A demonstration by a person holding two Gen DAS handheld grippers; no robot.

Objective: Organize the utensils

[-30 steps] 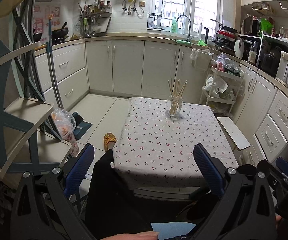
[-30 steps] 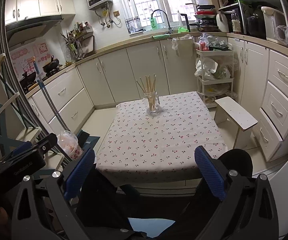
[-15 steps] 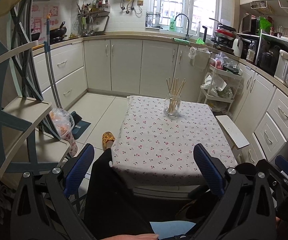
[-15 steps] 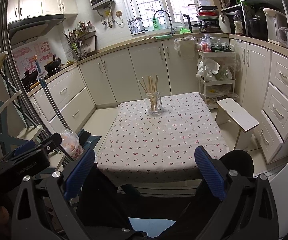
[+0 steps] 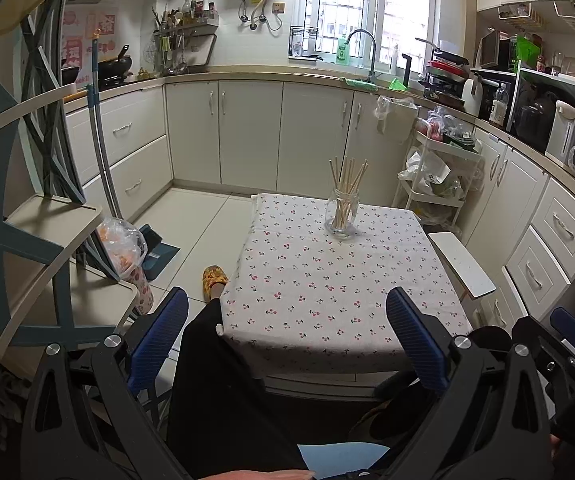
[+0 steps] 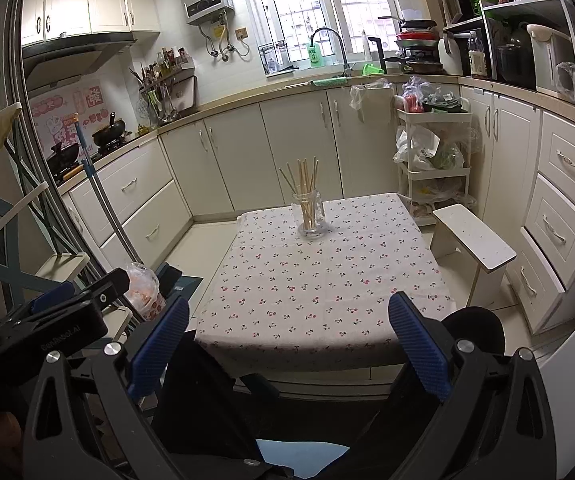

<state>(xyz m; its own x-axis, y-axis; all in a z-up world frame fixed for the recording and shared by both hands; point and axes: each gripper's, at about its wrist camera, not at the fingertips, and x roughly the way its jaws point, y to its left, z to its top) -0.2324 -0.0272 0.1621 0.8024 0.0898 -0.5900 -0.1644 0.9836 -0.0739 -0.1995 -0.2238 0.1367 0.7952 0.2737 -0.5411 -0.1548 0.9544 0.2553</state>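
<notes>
A glass jar (image 5: 340, 216) full of chopsticks (image 5: 347, 184) stands upright on the far half of the cherry-print surface (image 5: 327, 292), toward 12 o'clock from both cameras. The sticks fan out above the jar's mouth.

The left tongs (image 5: 287, 332) are released, their blue pads wide apart and holding nothing, low at 6 o'clock, short of the surface's near edge. The right tongs (image 6: 287, 336) are likewise spread and bare.

Only the left view shows a yellow slipper (image 5: 214, 277) on the floor at the surface's left side, and a dark trouser leg running down to it. Only the right view shows the range hood (image 6: 75, 56) at 10 o'clock and the side of the left tool's black body (image 6: 47, 320) at 8 o'clock. Both show the white stool (image 6: 475, 240) just beside the surface at 3 o'clock, and the bag of orange snacks (image 5: 121, 246) on the floor at 9 o'clock.
</notes>
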